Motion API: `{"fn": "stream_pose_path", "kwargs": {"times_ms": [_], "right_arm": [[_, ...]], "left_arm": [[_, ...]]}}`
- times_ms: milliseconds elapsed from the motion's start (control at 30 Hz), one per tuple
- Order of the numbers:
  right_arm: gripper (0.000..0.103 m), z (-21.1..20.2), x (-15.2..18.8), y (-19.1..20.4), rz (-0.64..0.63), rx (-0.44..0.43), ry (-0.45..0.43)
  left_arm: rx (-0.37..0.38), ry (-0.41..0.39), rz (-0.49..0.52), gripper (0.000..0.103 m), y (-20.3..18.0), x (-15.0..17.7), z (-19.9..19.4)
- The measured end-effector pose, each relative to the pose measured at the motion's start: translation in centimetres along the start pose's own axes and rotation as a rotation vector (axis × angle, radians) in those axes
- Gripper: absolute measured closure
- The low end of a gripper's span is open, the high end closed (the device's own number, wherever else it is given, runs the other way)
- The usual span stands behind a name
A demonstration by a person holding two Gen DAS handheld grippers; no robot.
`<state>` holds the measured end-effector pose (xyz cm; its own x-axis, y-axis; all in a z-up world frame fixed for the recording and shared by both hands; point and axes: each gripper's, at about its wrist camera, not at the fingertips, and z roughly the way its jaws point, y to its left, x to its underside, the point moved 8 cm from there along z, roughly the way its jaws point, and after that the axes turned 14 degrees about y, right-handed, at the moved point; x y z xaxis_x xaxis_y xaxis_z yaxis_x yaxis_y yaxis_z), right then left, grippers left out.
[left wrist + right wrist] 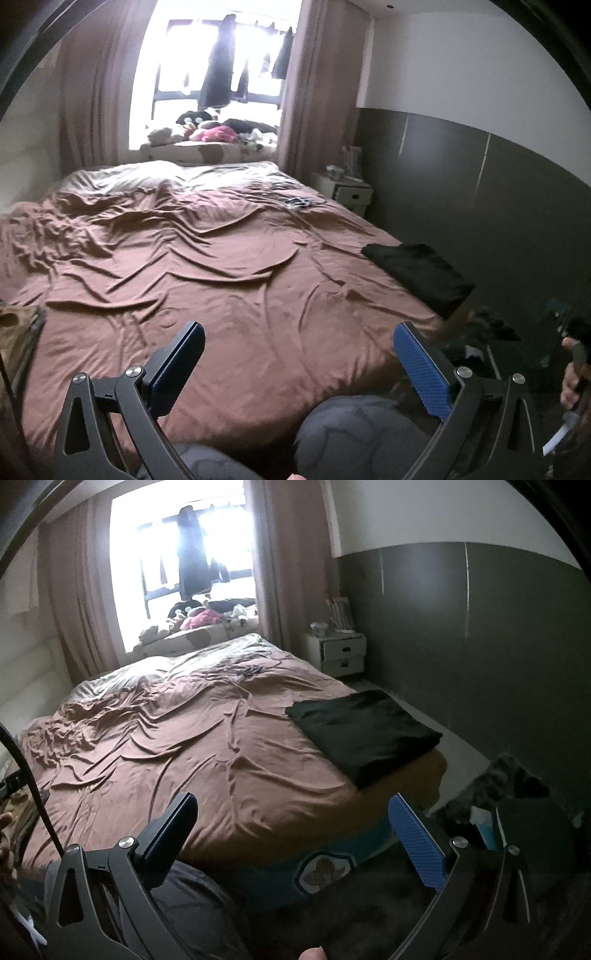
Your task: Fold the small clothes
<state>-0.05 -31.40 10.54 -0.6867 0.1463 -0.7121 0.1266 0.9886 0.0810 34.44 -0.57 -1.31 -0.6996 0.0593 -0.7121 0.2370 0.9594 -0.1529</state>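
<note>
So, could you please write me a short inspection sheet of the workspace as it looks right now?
Surface: bed covered by a wrinkled brown sheet, its middle bare.
Job's things: one black folded garment lying flat near the bed's right edge.
Clutter: small dark item on the far part of the bed, too small to identify.
Grippers: left gripper open, holding nothing; right gripper open, holding nothing.
Cables: a black cable curves along the left edge of the right wrist view.
Surroundings: white nightstand, curtained window with hanging clothes, soft toys on the sill.
</note>
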Motion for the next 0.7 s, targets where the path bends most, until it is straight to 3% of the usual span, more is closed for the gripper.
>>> {"fn": "stream_pose_path", "kwargs": {"times_ms": [467, 700], "right_arm": [[0.0, 0.6, 4.5, 2.0, -0.064, -0.046, -0.053], [0.0, 1.4, 7.0, 2.2, -0.06, -0.082, -0.05]], "left_arm": [[-0.122, -0.076, -0.034, 0.0, -0.6, 5.1, -2.9], [-0.157, -0.088, -0.005, 0.0, -2.8, 7.2, -3.5]]}}
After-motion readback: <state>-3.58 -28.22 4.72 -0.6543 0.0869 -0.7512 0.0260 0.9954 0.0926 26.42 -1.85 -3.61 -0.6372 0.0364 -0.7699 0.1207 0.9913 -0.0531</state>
